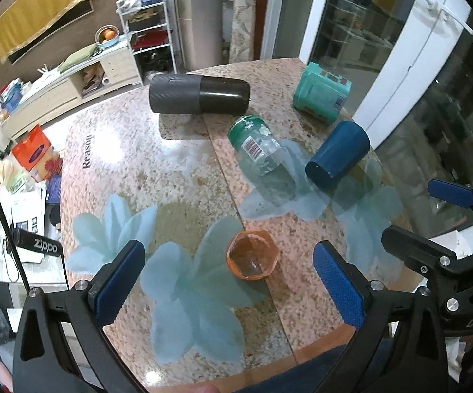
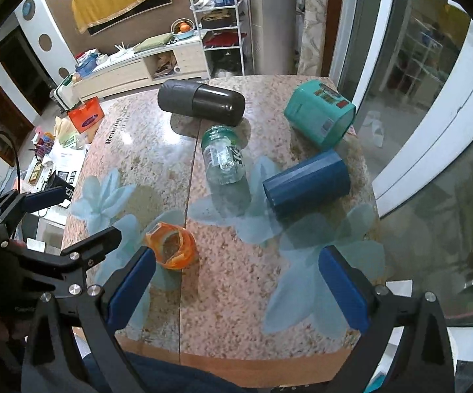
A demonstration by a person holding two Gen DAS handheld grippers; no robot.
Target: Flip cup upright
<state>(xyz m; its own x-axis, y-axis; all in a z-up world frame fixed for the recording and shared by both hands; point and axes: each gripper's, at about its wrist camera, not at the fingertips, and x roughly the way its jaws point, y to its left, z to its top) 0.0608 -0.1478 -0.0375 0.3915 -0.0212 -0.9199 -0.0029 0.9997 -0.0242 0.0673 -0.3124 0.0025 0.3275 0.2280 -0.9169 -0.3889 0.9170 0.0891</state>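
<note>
Speckled stone-pattern surface printed with pale blue flowers, seen from both wrist cameras. Left gripper and right gripper both hover above the near edge, jaws spread wide, holding nothing.

Orange cup, small and translucent, stands upright near the front of the surface, mouth up; in the left view it lies between the left gripper's fingers but untouched. It looks empty, showing only its own base through the wall. In the right view it sits just ahead of that gripper's left finger.

Dark blue cup lies on its side toward the right of the surface, closed base pointing toward the cameras; its inside is hidden.

Clear bottle with a green cap lies on its side at centre, cap pointing away, just beside the blue cup; contents cannot be told.

Teal tub lies tipped over at the far right corner, label and barcode showing.

Black flask, a two-tone dark cylinder, lies on its side along the far edge, close behind the bottle's cap.
</note>
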